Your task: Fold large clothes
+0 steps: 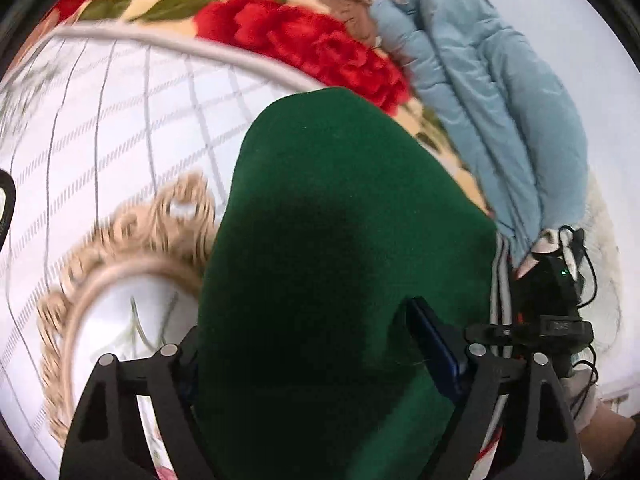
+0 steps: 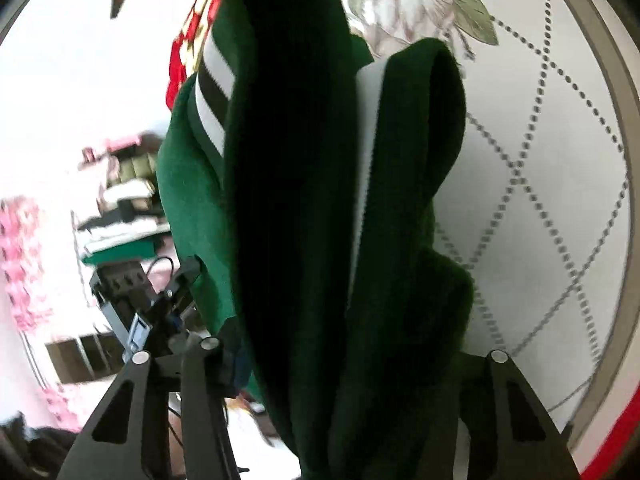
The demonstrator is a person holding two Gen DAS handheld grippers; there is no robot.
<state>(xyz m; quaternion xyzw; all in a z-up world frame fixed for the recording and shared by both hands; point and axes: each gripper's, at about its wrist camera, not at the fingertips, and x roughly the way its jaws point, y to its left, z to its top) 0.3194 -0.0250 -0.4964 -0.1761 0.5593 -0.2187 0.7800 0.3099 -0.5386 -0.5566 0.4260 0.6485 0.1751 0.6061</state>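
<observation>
A thick dark green garment [image 1: 340,200] with white and black stripes [image 2: 212,92] is bunched into a folded bundle above the bed. My left gripper [image 1: 308,332] is shut on its near end; the blue pad [image 1: 432,344] presses into the cloth. In the right wrist view the same green garment [image 2: 288,160] runs forward from between the fingers of my right gripper [image 2: 344,344], which is shut on it. A hand [image 1: 536,256] and the right gripper's body show at the bundle's right edge in the left wrist view. Both fingertips are partly hidden by cloth.
A white bedcover with grey grid lines [image 1: 120,120] lies under the bundle. A red floral blanket [image 1: 300,36] and a light blue padded jacket [image 1: 500,100] lie beyond it. A beige lace-edged cushion [image 1: 132,248] sits at near left. Cluttered shelves [image 2: 124,200] stand off the bed.
</observation>
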